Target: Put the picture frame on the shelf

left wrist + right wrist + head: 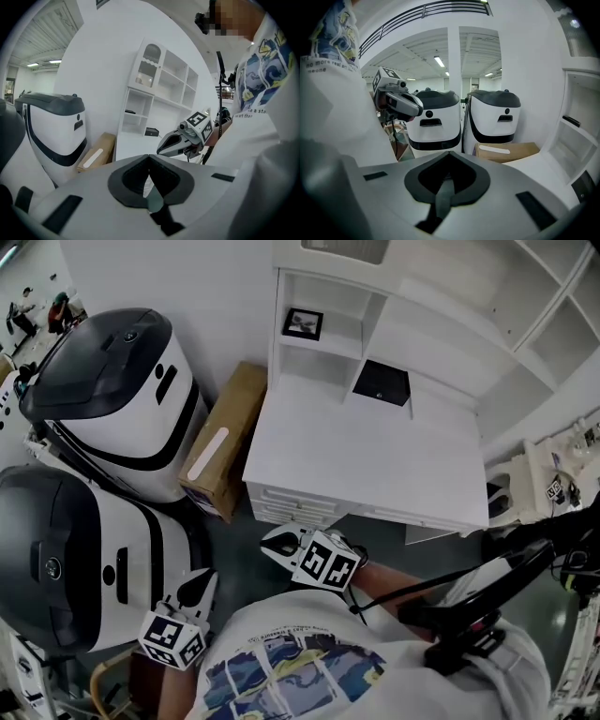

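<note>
A small black picture frame (303, 323) stands upright in a left cubby of the white shelf unit (323, 357). A second flat black square (382, 382) lies on the white desk top (356, 460), and it shows again as a dark block (151, 132) in the left gripper view. Both grippers hang low in front of the desk, near the person's body. My left gripper (199, 589) (149, 158) is shut and empty. My right gripper (279, 542) (450, 154) is shut too, holding nothing, and appears in the left gripper view (180, 140).
Two large white and dark grey machines (122, 395) (70, 559) stand left of the desk. A long cardboard box (225, 442) leans between them and the desk. A black stand (487, 592) is at the right, by the person's side.
</note>
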